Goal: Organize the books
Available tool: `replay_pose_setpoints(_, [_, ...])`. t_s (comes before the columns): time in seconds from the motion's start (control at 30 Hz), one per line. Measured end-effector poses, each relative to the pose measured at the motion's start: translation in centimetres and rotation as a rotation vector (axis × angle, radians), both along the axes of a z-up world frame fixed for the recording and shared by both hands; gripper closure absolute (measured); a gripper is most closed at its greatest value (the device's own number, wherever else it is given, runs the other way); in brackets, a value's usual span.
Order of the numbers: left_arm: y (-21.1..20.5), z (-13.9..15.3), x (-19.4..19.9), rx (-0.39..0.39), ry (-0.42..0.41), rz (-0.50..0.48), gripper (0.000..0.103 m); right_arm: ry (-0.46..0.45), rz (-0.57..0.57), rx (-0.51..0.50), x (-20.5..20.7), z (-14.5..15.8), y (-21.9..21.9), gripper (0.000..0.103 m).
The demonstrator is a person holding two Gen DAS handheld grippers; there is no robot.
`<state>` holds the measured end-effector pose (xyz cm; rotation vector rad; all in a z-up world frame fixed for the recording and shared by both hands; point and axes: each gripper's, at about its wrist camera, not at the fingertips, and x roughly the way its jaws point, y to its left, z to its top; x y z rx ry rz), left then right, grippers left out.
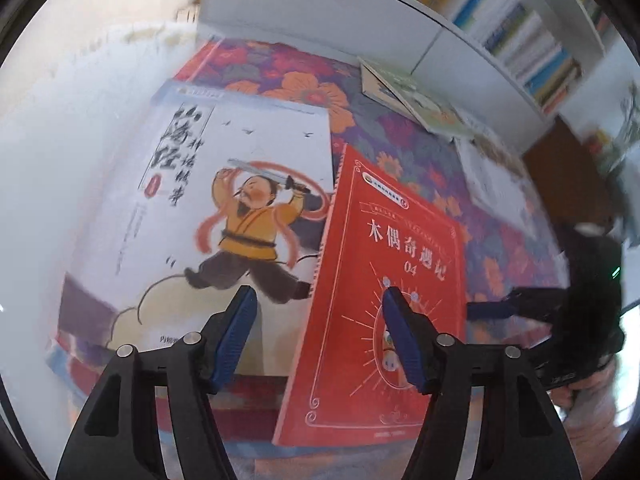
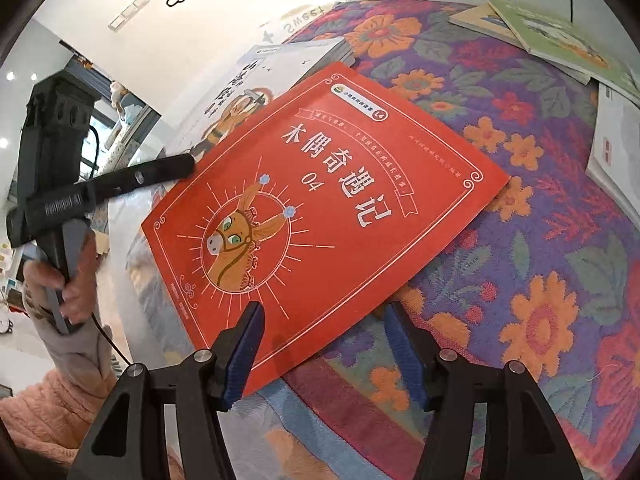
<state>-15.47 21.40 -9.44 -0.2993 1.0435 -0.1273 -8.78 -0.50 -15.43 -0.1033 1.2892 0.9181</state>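
On the flowered bench [image 2: 520, 240] most books still lie loose, the red donkey book [image 2: 320, 208] leaning askew on the white warrior book [image 1: 208, 208], and both my left tongs [image 1: 316, 332] and right tongs [image 2: 324, 344] gape empty.

The red book [image 2: 320, 200] has a bright red cover with thin pale line borders, pale characters, and an orange donkey head with green eyes inside a circle of pale rays. The white book [image 1: 224, 200] is white with black characters, and its drawing shows a figure in a yellow-orange top and dark trousers with pinkish-red ribbons. The cloth [image 2: 520, 280] under them is purple with orange and red flowers and grey-green leaves. The green book [image 2: 560, 40] has a light green cover. The fingers [image 1: 238, 336] carry dark blue pads on black frames. The shelf [image 1: 440, 20] is white, with many-coloured book spines. A sleeve [image 2: 52, 408] is peach coloured and fluffy.
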Motion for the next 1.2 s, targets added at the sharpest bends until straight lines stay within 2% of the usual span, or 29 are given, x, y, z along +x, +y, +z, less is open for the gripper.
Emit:
replay_pose_setpoints(0.1, [-1.7, 0.1, 0.0, -0.011, 0.009, -0.060, 0.038, 0.019, -0.011, 0.014, -0.4, 0.4, -1.0, 0.042])
replay_pose_setpoints(0.2, [-4.3, 0.1, -0.1, 0.108, 0.018, -0.100, 0.037, 0.040, -0.020, 0.028, 0.1, 0.5, -2.0, 0.042])
replay_pose_setpoints(0.3, [-6.1, 0.1, -0.4, 0.136, 0.019, -0.127, 0.036, 0.056, -0.051, 0.039, 0.4, 0.6, -3.5, 0.043])
replay_pose_setpoints(0.33, [-6.4, 0.2, -0.4, 0.126, 0.022, -0.138, 0.036, 0.058, -0.066, 0.039, 0.5, 0.8, -4.0, 0.043])
replay_pose_setpoints(0.43, [-7.8, -0.8, -0.3, 0.029, 0.072, -0.188, 0.036, 0.062, -0.099, 0.039, 0.7, 0.9, -5.9, 0.041])
replay_pose_setpoints(0.53, [-10.4, -2.8, 0.0, -0.001, 0.116, -0.210, 0.036, 0.055, -0.155, 0.036, 0.9, 0.9, -8.7, 0.041])
replay_pose_setpoints(0.6, [-11.9, -2.6, -0.4, -0.015, 0.091, -0.233, 0.035, 0.064, -0.182, 0.038, 0.8, 1.0, -10.2, 0.041])
replay_pose_setpoints(0.63, [-12.3, -2.4, -0.4, -0.026, 0.092, -0.246, 0.035, 0.079, -0.181, 0.044, 0.6, 1.0, -11.1, 0.040])
replay_pose_setpoints(0.7, [-12.9, -2.2, -0.1, -0.105, 0.098, -0.284, 0.035, 0.105, -0.188, 0.049, 0.5, 0.9, -12.8, 0.040])
replay_pose_setpoints(0.87, [-12.1, -2.8, 1.8, -0.158, 0.139, -0.285, 0.038, 0.216, -0.218, 0.158, 0.9, -0.4, -16.8, 0.041])
replay_pose_setpoints(0.97, [-11.9, -3.1, 3.1, -0.186, 0.137, -0.301, 0.038, 0.249, -0.234, 0.225, 1.3, -0.9, -17.3, 0.041])
replay_pose_setpoints(1.03, [-12.0, -3.1, 3.7, -0.191, 0.131, -0.318, 0.038, 0.241, -0.235, 0.256, 1.6, -0.8, -17.4, 0.041])
replay_pose_setpoints(1.17, [-11.6, -3.3, 4.6, -0.226, 0.126, -0.332, 0.039, 0.207, -0.254, 0.263, 2.2, -0.5, -16.6, 0.040])
replay_pose_setpoints(1.2, [-11.3, -3.3, 4.7, -0.238, 0.128, -0.331, 0.042, 0.200, -0.266, 0.260, 2.3, -0.4, -16.6, 0.043])
